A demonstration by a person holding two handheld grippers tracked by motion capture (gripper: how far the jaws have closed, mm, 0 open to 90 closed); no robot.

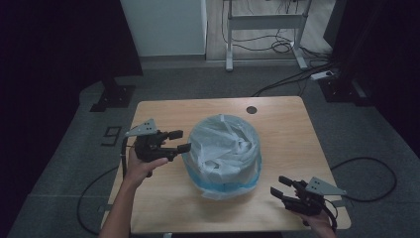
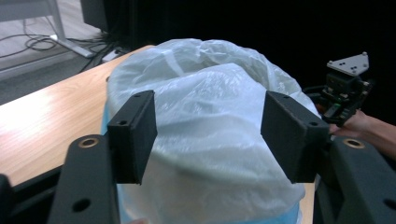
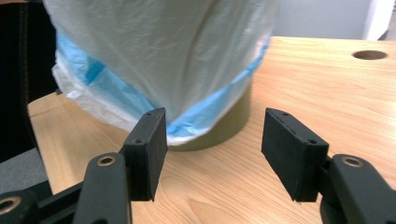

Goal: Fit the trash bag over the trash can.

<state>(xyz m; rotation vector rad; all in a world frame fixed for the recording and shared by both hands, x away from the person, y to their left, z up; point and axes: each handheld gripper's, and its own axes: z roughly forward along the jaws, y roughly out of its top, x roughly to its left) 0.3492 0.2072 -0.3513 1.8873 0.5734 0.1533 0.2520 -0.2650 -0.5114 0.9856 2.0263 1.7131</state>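
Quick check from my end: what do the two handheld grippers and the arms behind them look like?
Both the left gripper and right gripper are black, each with two flat rectangular jaw pads on arms with brass-coloured pivot rivets. A grey three-cornered plate tops each one, and a black cable trails from each. The forearms are bare, with no sleeves in sight.

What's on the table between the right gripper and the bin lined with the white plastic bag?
Nothing: in the high view, only bare wooden table separates the right gripper from the round bin with the white plastic bag. The right gripper view agrees.
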